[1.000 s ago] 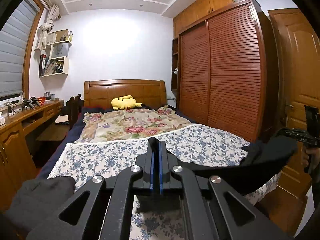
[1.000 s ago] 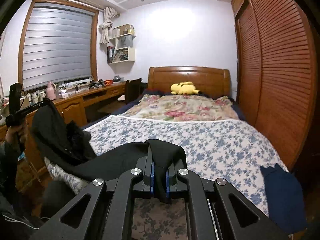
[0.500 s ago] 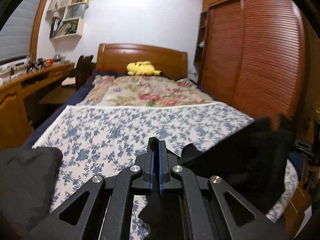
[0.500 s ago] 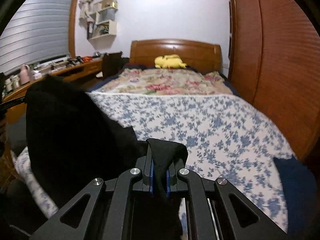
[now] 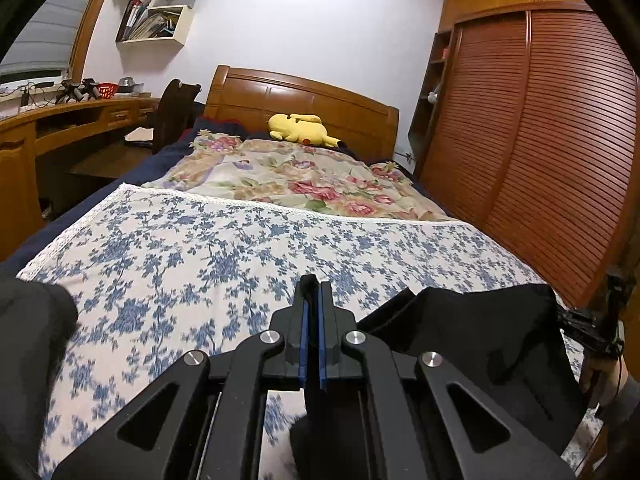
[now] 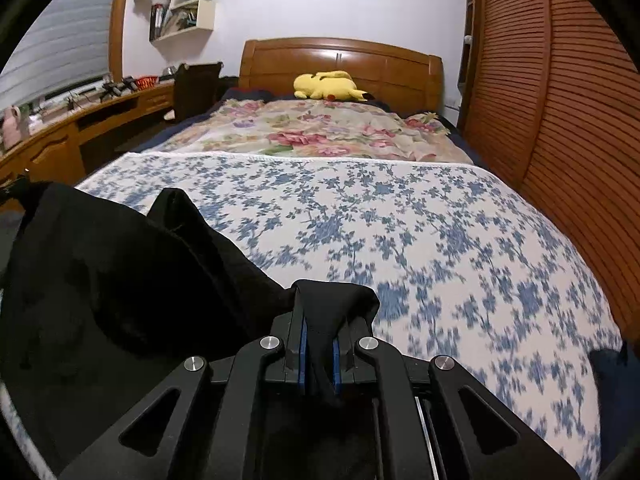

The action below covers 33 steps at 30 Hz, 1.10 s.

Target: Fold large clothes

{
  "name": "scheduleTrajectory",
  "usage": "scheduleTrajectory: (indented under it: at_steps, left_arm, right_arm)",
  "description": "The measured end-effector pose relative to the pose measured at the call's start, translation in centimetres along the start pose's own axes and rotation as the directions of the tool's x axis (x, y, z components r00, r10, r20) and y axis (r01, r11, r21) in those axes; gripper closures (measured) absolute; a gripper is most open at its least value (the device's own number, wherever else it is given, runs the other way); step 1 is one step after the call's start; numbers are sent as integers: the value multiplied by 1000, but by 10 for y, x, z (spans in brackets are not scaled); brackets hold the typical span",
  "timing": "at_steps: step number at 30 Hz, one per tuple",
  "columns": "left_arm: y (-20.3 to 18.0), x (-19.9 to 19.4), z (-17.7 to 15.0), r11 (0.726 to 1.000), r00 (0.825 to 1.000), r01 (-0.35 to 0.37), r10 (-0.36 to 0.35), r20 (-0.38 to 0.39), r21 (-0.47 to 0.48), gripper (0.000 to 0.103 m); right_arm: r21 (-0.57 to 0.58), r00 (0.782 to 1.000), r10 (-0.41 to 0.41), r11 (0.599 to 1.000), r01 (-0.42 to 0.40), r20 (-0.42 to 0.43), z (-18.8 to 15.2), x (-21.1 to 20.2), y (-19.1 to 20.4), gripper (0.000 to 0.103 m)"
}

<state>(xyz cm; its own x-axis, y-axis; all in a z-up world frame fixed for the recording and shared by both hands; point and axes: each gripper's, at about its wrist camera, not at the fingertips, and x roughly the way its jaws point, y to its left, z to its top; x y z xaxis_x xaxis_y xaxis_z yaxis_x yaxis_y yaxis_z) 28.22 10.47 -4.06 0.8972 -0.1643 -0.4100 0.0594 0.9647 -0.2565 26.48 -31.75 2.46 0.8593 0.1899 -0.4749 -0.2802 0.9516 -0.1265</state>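
While the left wrist view looked up the bed, the left hand-held gripper (image 5: 313,312) had its blue-padded jaws pressed together; dark cloth showed below them, but whether they pinched it I could not tell. A large black fabric garment (image 5: 480,332) hung to its right, low over the blue-flowered white bedspread (image 5: 192,248), reaching toward the right hand-held gripper at the frame's edge. Farther up lay a rose-patterned quilt (image 5: 304,176) and a yellow plush toy (image 5: 298,128) against the wooden headboard.

From the right wrist view, the right hand-held gripper (image 6: 318,320) was pinching a bunched fold of the black garment (image 6: 100,280), which draped away to the left, sagging onto the near left part of the bedspread (image 6: 400,220).

Judging by this, the step was spreading the garment flat before folding. To do it well, both grips should hold firm, draw apart until the top edge is taut, then lower evenly so the cloth lands smooth in the middle of the bedspread, well short of the quilt
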Motion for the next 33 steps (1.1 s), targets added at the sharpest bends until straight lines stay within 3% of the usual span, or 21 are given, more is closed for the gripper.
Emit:
scheduleTrajectory:
  at_steps: [5,13,16,20,23,26,27,30,33]
  left_arm:
    - [0,19,8,999,1000,-10,11,-5,43,99]
    - [1,31,10,995,998,-47,50,-30,88,99]
    - [2,34,9,994,997,-48,54,-57,96,98]
    - [1,36,6,992,995,-52,61,-77,114,94]
    - [-1,31,7,992,996,-42,50,-69,118,86]
    - [-3,27,8,993,997,-24,31,-65,112,78]
    - [-3,26,8,993,997,-18,25,-66,113,75]
    - [-6,25,7,993,997,2,6,-73,117,71]
    - [-9,26,5,993,996,20,-9,-89,120,70]
  right_arm:
    - [-19,999,-26,1000,25,-21,20,48,12,95]
    - [45,995,-35,998,39,-95,29,111,20,94]
    - [58,988,-29,998,38,-153,30,127,23,92]
    - [80,990,-14,996,26,-143,40,122,18,88]
    - [108,993,7,994,6,-121,49,110,14,80]
    - [141,996,29,990,-16,-89,52,98,7,49]
    - [156,996,37,987,-24,-79,53,94,4,43]
    - [157,994,25,988,-8,-104,51,93,-2,39]
    - [106,982,-9,994,29,-188,39,108,-1,39]
